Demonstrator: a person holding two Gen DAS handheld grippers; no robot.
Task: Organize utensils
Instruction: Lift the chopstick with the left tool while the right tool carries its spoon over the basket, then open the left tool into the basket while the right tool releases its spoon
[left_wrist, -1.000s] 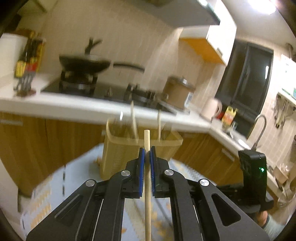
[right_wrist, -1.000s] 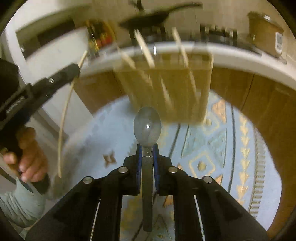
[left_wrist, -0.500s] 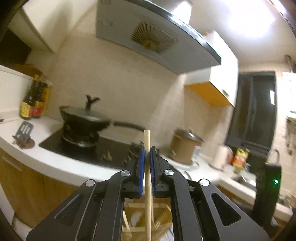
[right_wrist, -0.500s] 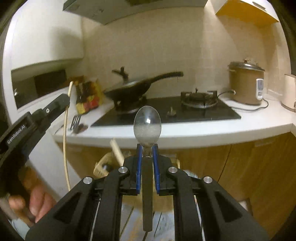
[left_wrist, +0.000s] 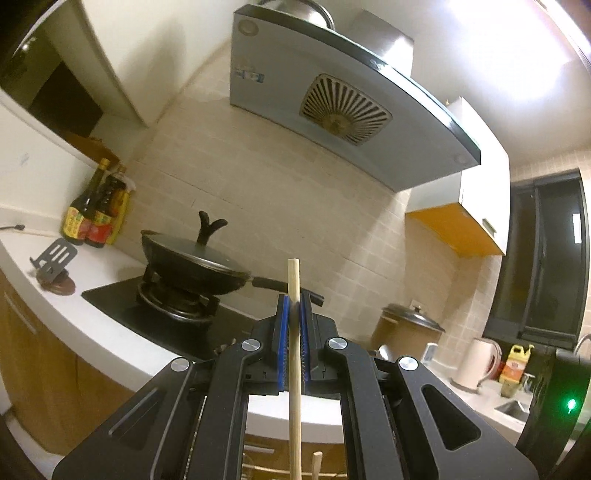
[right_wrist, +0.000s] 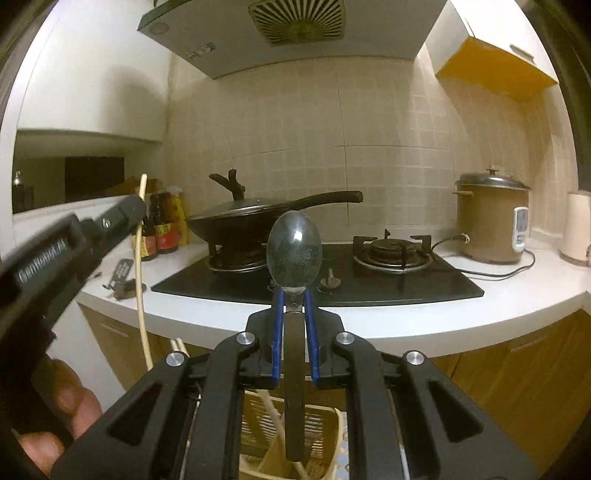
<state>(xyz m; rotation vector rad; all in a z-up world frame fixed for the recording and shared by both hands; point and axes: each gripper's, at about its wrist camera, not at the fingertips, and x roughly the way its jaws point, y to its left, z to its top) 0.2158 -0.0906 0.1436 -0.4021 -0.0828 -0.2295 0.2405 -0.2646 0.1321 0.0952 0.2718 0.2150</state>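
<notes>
Wooden chopstick (left_wrist: 294, 354) upright, clamped at left. Metal spoon (right_wrist: 294, 254) bowl-up, right. Slatted utensil basket (right_wrist: 325, 439) below, near.

My left gripper (left_wrist: 294, 314) points roughly level, a touch upward, its blue-padded jaws pinched tight on a wooden chopstick (left_wrist: 294, 369) that stands upright between them. My right gripper (right_wrist: 294, 306) tips slightly downward, jaws clamped on a metal spoon (right_wrist: 294, 254), bowl up. My left hand (right_wrist: 55, 410) wraps the left gripper's handle.
</notes>
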